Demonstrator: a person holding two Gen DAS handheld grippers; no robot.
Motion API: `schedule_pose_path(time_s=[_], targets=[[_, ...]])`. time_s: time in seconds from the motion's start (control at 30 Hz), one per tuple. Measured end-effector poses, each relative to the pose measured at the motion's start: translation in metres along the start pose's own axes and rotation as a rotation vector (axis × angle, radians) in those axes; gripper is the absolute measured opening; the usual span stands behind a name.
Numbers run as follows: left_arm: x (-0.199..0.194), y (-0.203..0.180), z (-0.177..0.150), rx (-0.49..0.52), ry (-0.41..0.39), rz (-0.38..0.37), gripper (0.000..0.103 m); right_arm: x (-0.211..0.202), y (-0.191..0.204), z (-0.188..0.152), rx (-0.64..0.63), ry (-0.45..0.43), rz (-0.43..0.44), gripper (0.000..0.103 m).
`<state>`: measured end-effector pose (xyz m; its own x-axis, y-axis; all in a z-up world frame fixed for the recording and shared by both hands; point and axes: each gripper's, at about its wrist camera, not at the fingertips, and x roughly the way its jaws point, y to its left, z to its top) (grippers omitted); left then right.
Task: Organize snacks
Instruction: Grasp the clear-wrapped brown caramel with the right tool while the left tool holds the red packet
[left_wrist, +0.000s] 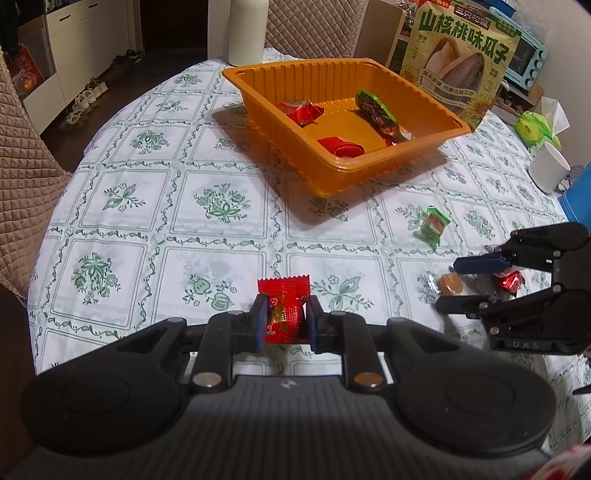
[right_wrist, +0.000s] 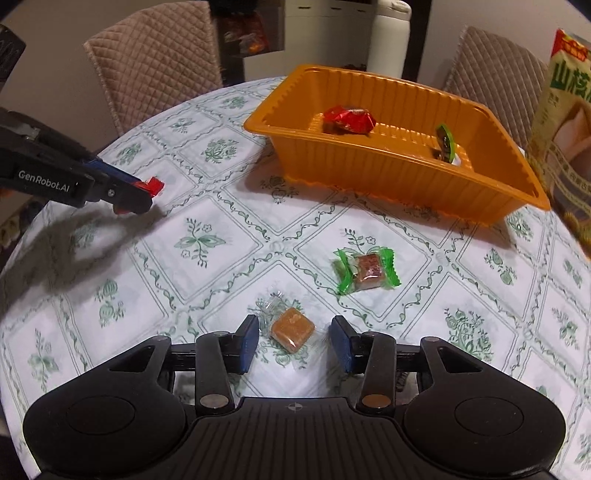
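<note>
My left gripper (left_wrist: 285, 308) is shut on a red candy packet (left_wrist: 283, 291), held just above the tablecloth; it also shows in the right wrist view, where the left gripper (right_wrist: 147, 194) holds the red packet (right_wrist: 154, 185). My right gripper (right_wrist: 295, 334) stands open, one pad either side of a brown candy in clear wrap (right_wrist: 292, 329), neither pad touching it. A green-wrapped candy (right_wrist: 367, 269) lies just beyond. The orange tray (right_wrist: 388, 177) holds red candies (left_wrist: 301, 110) and a dark green packet (left_wrist: 376, 110). A red foil candy (left_wrist: 511, 282) lies behind the right gripper (left_wrist: 448, 285).
A tall sunflower-seed bag (left_wrist: 458, 62) stands behind the tray. A white cup (left_wrist: 548, 171) and a green tissue pack (left_wrist: 535, 127) sit at the right edge, a white bottle (left_wrist: 247, 29) at the far side. Quilted chairs (right_wrist: 155, 62) ring the round table.
</note>
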<state>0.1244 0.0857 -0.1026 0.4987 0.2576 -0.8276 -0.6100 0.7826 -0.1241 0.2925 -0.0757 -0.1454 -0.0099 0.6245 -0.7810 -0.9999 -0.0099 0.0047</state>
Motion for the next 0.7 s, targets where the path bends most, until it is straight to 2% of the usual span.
schedule_pose_path(time_s=[0.23, 0.47, 0.7], targets=[[-0.001, 0.001, -0.002, -0.001, -0.001, -0.002, 0.019, -0.008, -0.003, 0.001, -0.054, -0.009, 0.053, 0.045], [-0.002, 0.001, -0.002, 0.000, 0.000, -0.004, 0.019, -0.003, -0.007, -0.002, -0.179, 0.022, 0.040, 0.044], [-0.001, 0.001, -0.001, -0.001, 0.001, -0.003, 0.019, 0.005, -0.004, 0.005, -0.121, -0.010, 0.045, 0.043]])
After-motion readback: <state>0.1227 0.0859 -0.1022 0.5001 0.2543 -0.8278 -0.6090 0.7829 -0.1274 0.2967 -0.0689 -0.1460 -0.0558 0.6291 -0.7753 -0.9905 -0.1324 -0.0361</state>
